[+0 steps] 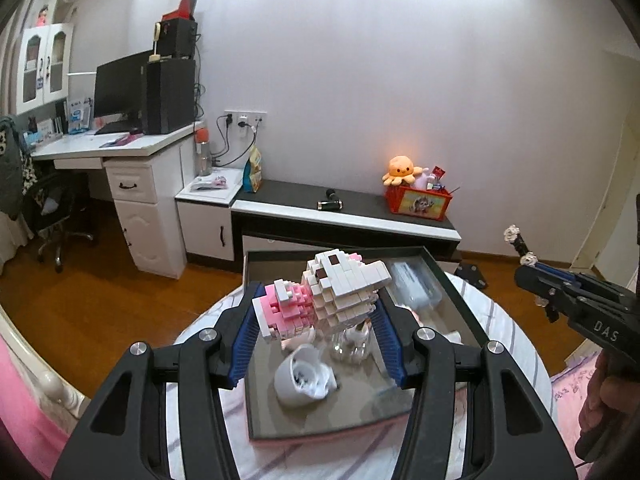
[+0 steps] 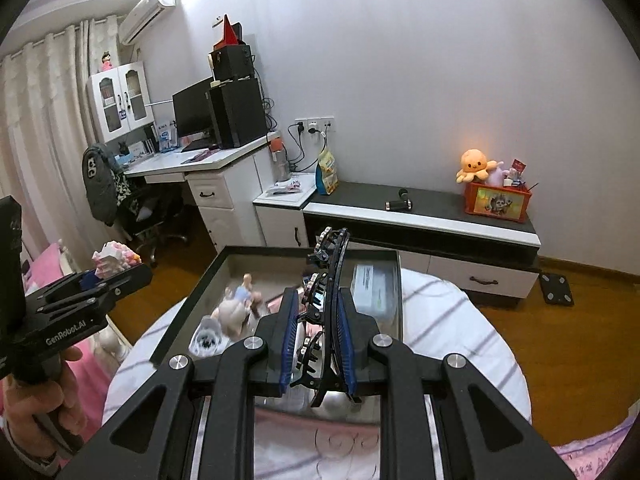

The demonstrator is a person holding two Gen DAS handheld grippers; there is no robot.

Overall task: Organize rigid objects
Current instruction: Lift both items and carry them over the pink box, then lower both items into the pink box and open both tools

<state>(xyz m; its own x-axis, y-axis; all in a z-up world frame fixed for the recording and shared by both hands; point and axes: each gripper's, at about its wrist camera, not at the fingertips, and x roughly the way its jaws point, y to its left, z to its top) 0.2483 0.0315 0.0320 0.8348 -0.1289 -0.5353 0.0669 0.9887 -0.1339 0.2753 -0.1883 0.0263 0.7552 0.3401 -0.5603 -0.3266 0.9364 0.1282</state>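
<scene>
- The left gripper (image 1: pixel 316 312) is clamped on a pink and white brick figure (image 1: pixel 324 296), which is pinched between the blue pads of its jaws and held clear above the tray.
- The right gripper (image 2: pixel 318 340) has its jaws pressed together on a black hair clip (image 2: pixel 330 280), whose curved, toothed length sticks up and forward past the pads.
- Both items are carried in the air over a shallow dark-rimmed tray (image 2: pixel 192 296) that rests on a round striped cushion (image 2: pixel 460 320).
- Left in the tray are a white cup on its side (image 1: pixel 304 380), a small doll figure (image 2: pixel 240 304) and a clear flat packet (image 2: pixel 376 288) along the far right wall.
- The step in hand is judged to be the carry-away: two things are lifted out, and a place to set them down is not yet reached.
- The next move is judged to call for a level carry, since the brick figure could shed pieces if squeezed or knocked, and the clip is gripped by a thin edge.
- The tray rim lies just below both loads and must be cleared on the way out.
- Open room is seen on the wooden floor (image 1: pixel 120 280) and on the low dark-topped cabinet (image 1: pixel 352 208) by the wall, where a red toy basket (image 1: pixel 418 200) fills the right end.
</scene>
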